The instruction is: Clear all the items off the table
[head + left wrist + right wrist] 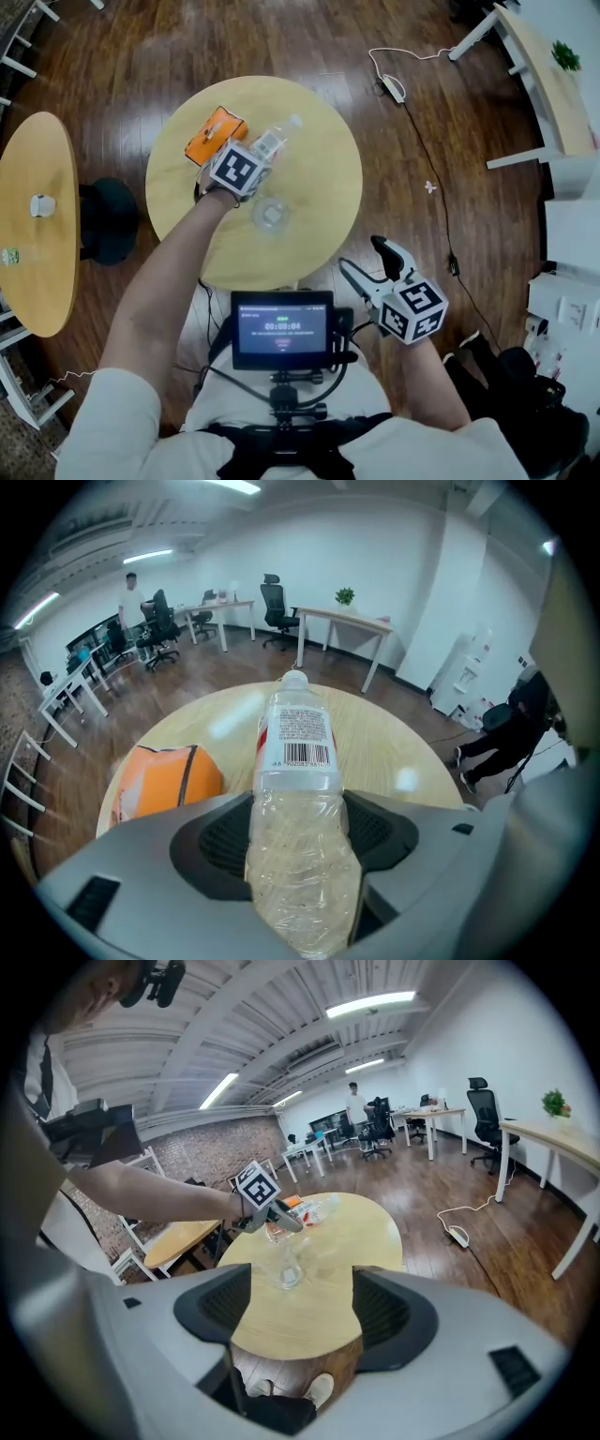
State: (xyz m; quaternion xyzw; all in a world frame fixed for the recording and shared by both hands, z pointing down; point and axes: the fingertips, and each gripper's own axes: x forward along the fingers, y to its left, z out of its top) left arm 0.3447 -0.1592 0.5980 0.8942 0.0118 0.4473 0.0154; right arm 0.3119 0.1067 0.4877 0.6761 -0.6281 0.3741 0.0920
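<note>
On the round wooden table (319,187) my left gripper (265,152) is shut on a clear plastic bottle (274,141) with a white-and-red label. The bottle's crumpled lower body (298,855) sits squeezed between the pads, with its cap pointing away. An orange packet (214,134) lies just left of the bottle (159,785). A clear glass (270,214) stands near the table's middle (287,1269). My right gripper (367,264) hovers off the table's near right edge, shut, with nothing between its fingers.
A second round table (37,262) at the left carries a white cup (41,204). A black stool (108,220) stands between the two tables. A cable and power strip (394,89) lie on the wooden floor, and a desk (544,84) stands at the far right.
</note>
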